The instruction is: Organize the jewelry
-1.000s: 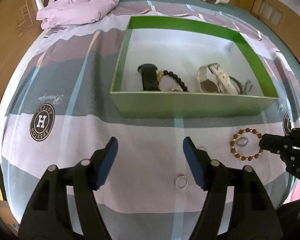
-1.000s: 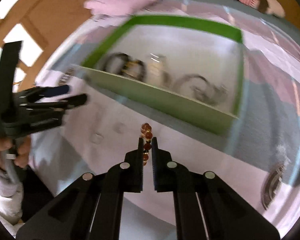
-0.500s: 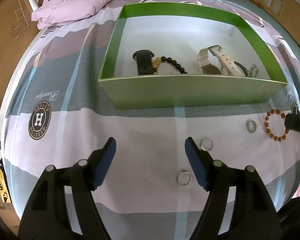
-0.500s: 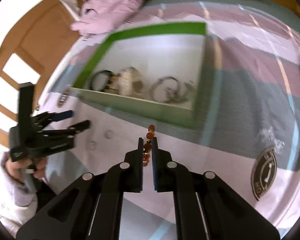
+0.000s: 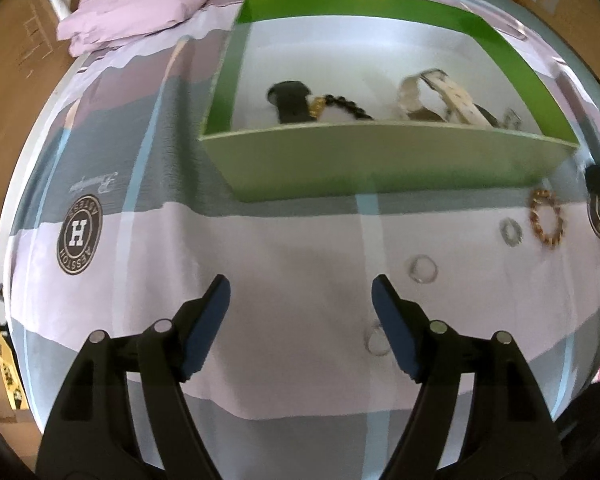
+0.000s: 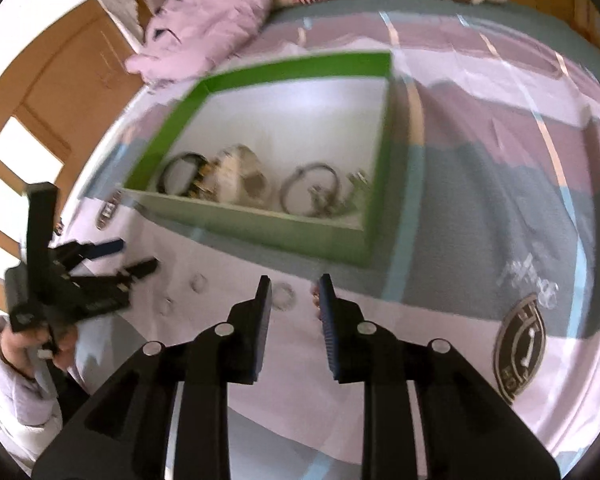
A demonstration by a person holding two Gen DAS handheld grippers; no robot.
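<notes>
Now spread wide and gripping nothing, the left gripper (image 5: 300, 300) hovers low over a striped bed sheet (image 5: 300, 240), one clear ring (image 5: 376, 338) lying just beside its right finger and a second clear ring (image 5: 423, 269) a little farther ahead. Well to the right, near the corner of a green box (image 5: 380, 160), an amber bead bracelet (image 5: 546, 218) lies flat on the sheet as a closed loop of round orange-brown beads, with a small silvery ring (image 5: 511, 232) just beside it on the left.

From the right wrist view, the right gripper (image 6: 294, 300) also stands parted and empty, the bracelet showing only as a few reddish beads at the inner edge of its right finger; whether they touch cannot be told. The silvery ring lies on the sheet between the two fingertips, blurred.

Inside the box's white interior sit a black watch (image 5: 290, 102), a black bead bracelet (image 5: 346, 108) with a gold detail, a white-strapped watch (image 5: 432, 96) and some metal pieces against the right wall. A lilac jacket (image 5: 140, 8) lies crumpled on the bed beyond the box.
</notes>
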